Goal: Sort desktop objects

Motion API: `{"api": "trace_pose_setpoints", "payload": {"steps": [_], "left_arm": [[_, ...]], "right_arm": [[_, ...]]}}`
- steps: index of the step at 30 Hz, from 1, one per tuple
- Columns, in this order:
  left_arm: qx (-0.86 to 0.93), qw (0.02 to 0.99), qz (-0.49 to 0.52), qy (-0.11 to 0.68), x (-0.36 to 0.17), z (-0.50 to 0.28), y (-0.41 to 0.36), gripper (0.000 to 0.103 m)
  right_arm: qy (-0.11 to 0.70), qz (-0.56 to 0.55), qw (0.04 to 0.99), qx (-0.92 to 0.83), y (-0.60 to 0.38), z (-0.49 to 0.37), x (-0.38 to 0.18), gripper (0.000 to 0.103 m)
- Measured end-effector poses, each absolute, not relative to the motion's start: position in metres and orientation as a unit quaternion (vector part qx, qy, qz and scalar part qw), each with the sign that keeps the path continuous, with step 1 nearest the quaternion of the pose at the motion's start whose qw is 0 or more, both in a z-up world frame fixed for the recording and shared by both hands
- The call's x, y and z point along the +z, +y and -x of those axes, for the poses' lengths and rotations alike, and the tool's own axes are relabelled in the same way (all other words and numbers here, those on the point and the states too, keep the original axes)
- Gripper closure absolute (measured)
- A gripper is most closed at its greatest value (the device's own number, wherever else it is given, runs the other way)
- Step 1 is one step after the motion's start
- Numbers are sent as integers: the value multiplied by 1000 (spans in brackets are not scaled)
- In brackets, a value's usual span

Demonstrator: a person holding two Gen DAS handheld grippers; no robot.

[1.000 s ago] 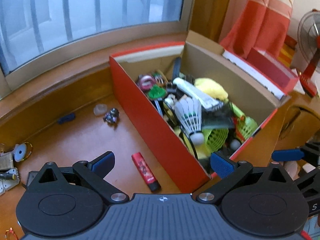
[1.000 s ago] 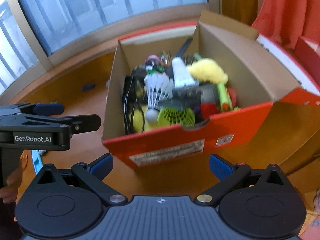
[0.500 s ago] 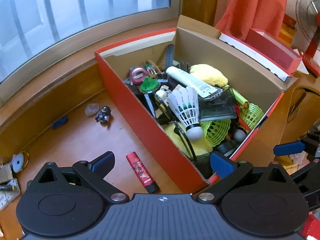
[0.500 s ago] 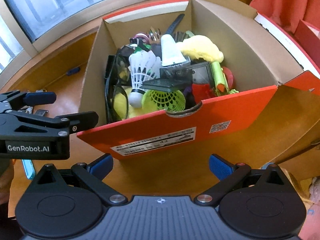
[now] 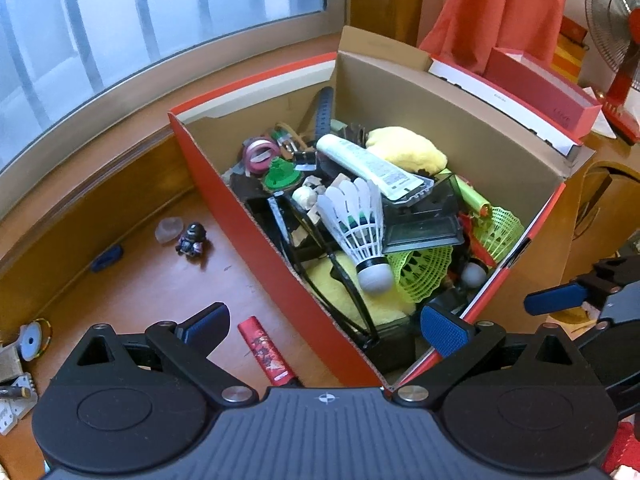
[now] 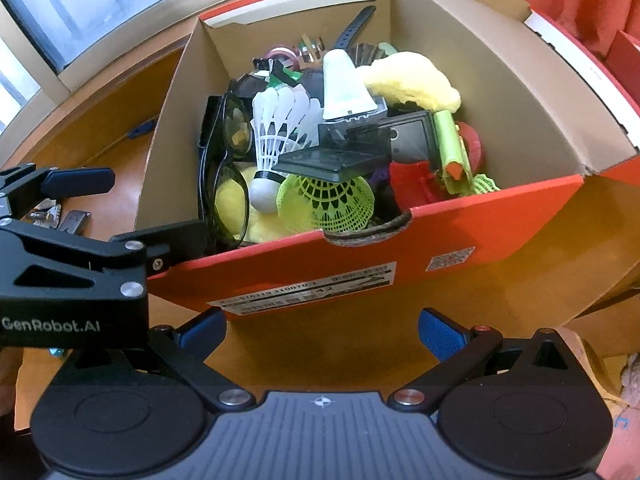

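A red cardboard box [image 5: 256, 240] [image 6: 480, 232] stands on the wooden desk, full of small things: a white shuttlecock [image 5: 360, 224] [image 6: 280, 128], green shuttlecocks [image 6: 324, 204], black glasses [image 6: 224, 168], a white tube [image 5: 368, 164], yellow foam [image 6: 412, 76]. My left gripper [image 5: 324, 328] is open and empty, its fingers astride the box's near left corner. My right gripper [image 6: 320, 332] is open and empty before the box's labelled front wall. The left gripper also shows in the right wrist view [image 6: 100, 220].
On the desk left of the box lie a red stick [image 5: 266, 350], a small dark figure [image 5: 192, 238], a clear pebble [image 5: 168, 230], a blue clip [image 5: 106, 257] and keys [image 6: 60, 216]. A red-white flat box [image 5: 520, 92] and a fan [image 5: 616, 40] stand at the right.
Both grippers have moved closer to the box and higher over it, so its contents show larger. Both stay open and empty.
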State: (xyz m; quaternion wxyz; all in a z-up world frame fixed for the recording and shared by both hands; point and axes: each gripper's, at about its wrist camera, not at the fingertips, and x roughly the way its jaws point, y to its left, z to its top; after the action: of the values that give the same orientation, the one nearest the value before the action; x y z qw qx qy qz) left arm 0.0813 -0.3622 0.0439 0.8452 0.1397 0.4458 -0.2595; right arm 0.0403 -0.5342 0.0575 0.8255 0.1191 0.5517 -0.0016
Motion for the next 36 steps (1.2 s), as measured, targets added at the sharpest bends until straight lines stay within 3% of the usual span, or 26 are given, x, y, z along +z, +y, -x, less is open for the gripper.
{"api": "trace_pose_setpoints", "payload": {"steps": [36], "left_arm": [[-291,832,-111,460,36,-95,-369,0]], "right_arm": [[574,-119,810,0,-520,-52,47,0]]}}
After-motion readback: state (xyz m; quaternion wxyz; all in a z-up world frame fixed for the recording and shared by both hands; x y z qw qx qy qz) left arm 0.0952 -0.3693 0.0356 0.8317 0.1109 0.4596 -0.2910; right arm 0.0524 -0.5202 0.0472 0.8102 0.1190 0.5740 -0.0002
